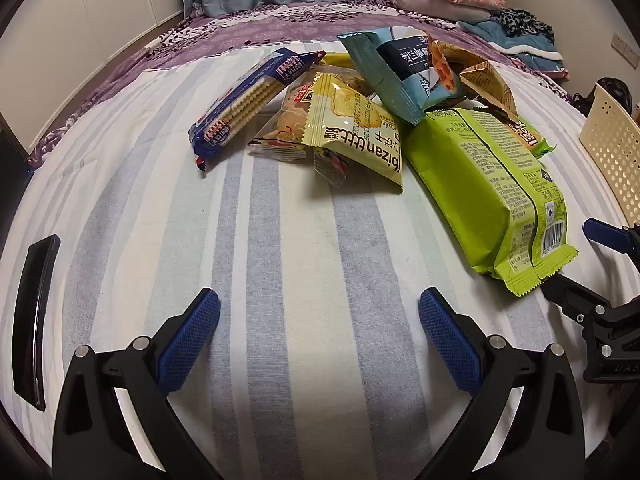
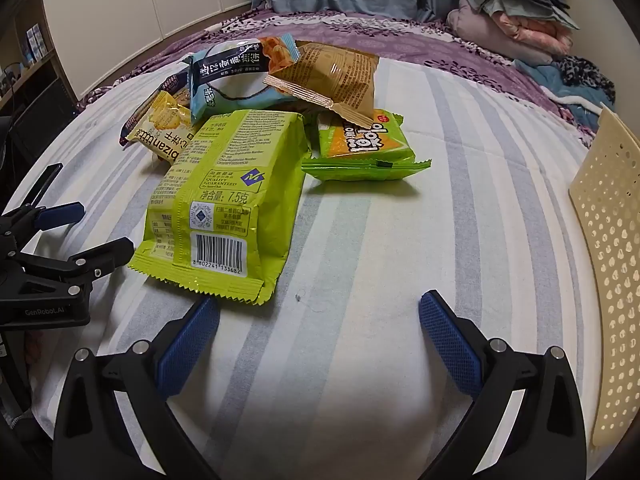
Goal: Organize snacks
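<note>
While both hover empty, left claw (image 1: 319, 334) and right claw (image 2: 319, 334) gape wide.

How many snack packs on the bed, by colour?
Lime green: 2, the big pack and the small pack
Yellow: 1, biscuit pack
Dark blue: 1, cracker sleeve
Light blue: 1, bag
Tan: 1, pack
Clear: 1, wrapper
Total: 7 visible; more may be hidden.

Striped sheet (image 2: 400, 220) in white, grey-blue and pale green; lime-green packet (image 2: 224, 200); yellow biscuit bag (image 1: 352, 128); navy cracker pack (image 1: 248, 100); cream perforated basket (image 2: 612, 240); purple floral bedspread (image 1: 280, 26).
</note>
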